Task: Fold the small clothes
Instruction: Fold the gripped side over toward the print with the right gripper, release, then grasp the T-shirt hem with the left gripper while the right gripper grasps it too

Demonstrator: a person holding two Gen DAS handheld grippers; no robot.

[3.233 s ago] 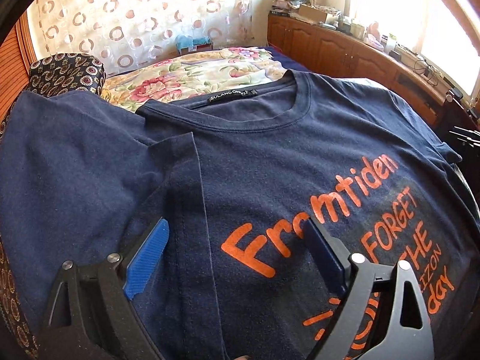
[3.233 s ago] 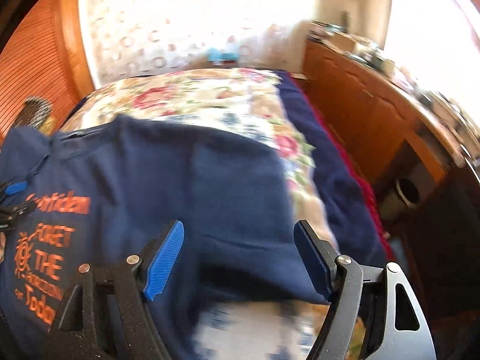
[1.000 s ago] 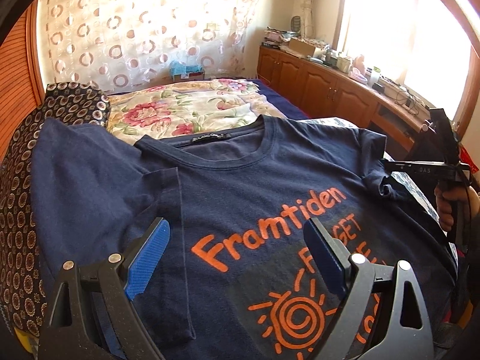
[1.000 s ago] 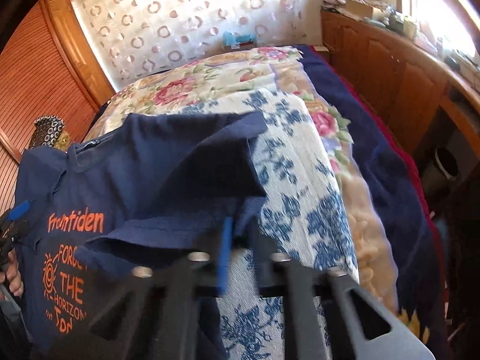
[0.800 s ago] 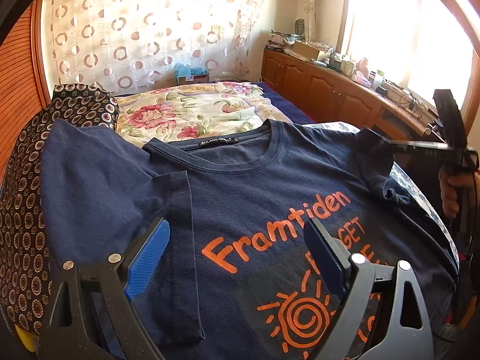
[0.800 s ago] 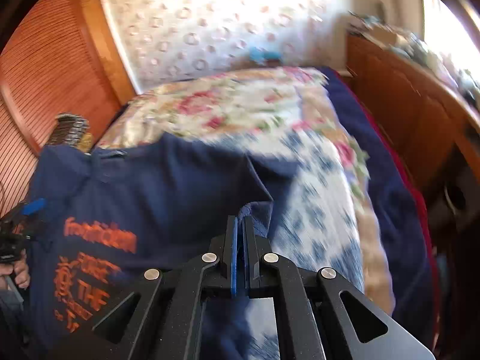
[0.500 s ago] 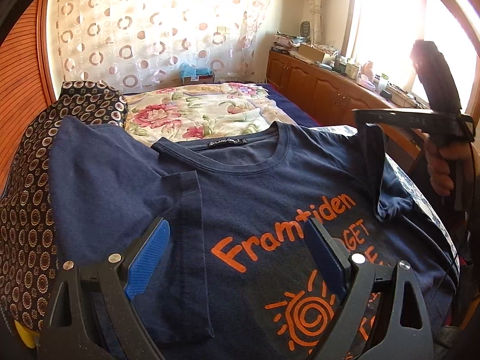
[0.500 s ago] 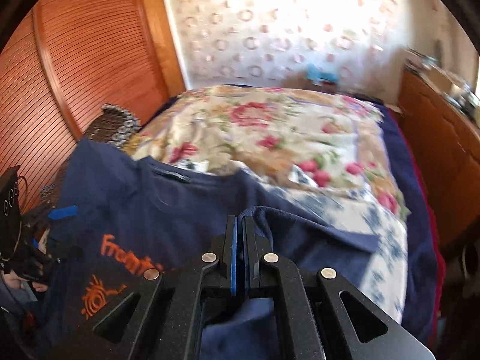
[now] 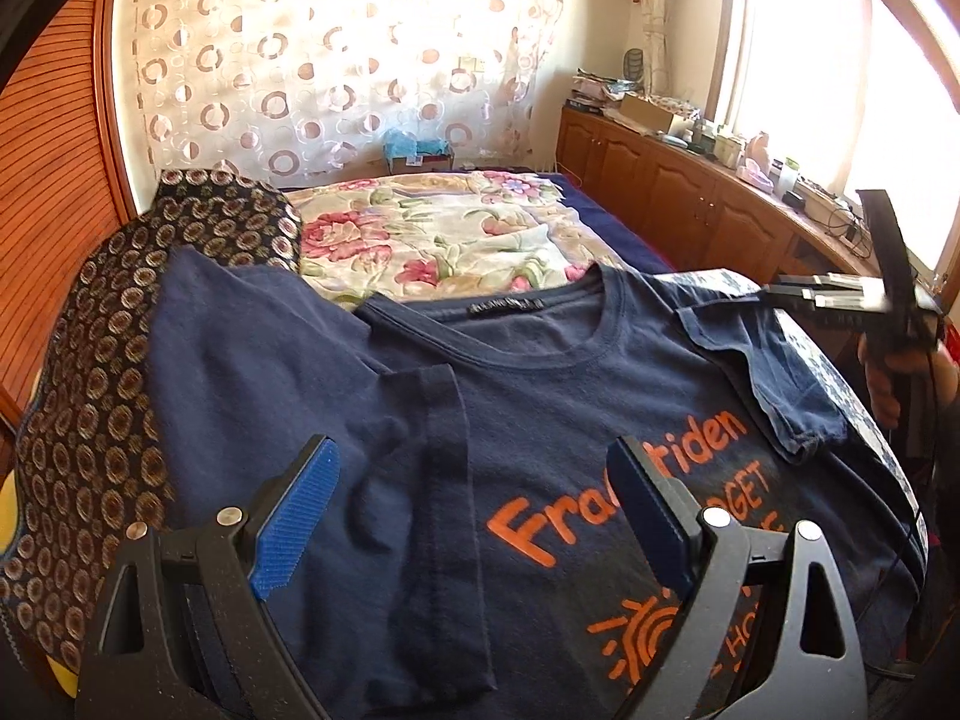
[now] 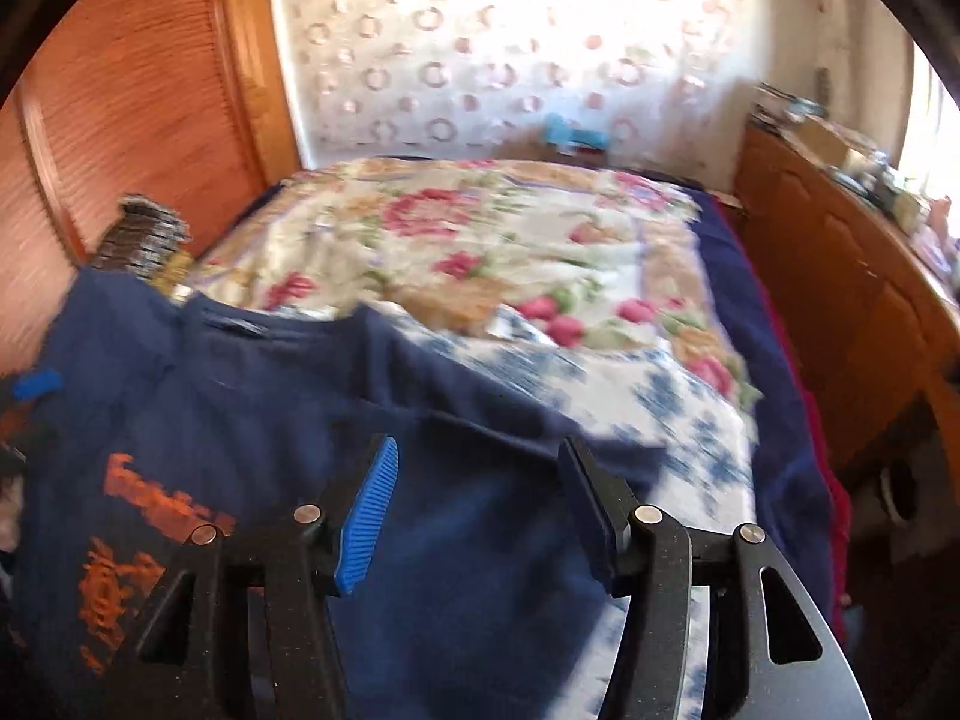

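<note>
T-shirt (image 9: 576, 396) fabric, navy with orange lettering, is spread front-up over the near end of a bed (image 9: 444, 228). At the far left of the left wrist view, a dark cushion (image 9: 90, 396) patterned with rings is seen, and the shirt's left edge is draped onto it. One sleeve (image 9: 438, 516) has been folded inward so that it lies flat across the chest, beside the printed word. The left gripper (image 9: 474, 516) is held above the lower chest of the shirt with its jaws wide apart; nothing is clasped between its blue pads (image 9: 294, 522). Further right, the neckline and its label are seen toward the flowered bedspread. The other sleeve (image 9: 774, 384) is laid inward over the shoulder, its hem crumpled near the lettering. At the far right of that view, the right gripper (image 9: 840, 294) is seen side-on in a hand (image 9: 888, 372), just above the sleeve's upper edge.

In the blurred right wrist view, the right gripper (image 10: 480, 504) is shown with its jaws apart and empty above the shirt's (image 10: 288, 438) folded edge. A blue-and-white cloth (image 10: 678, 408) is exposed beside the shirt, and wooden cabinets (image 10: 840, 300) are ranged along the right.
</note>
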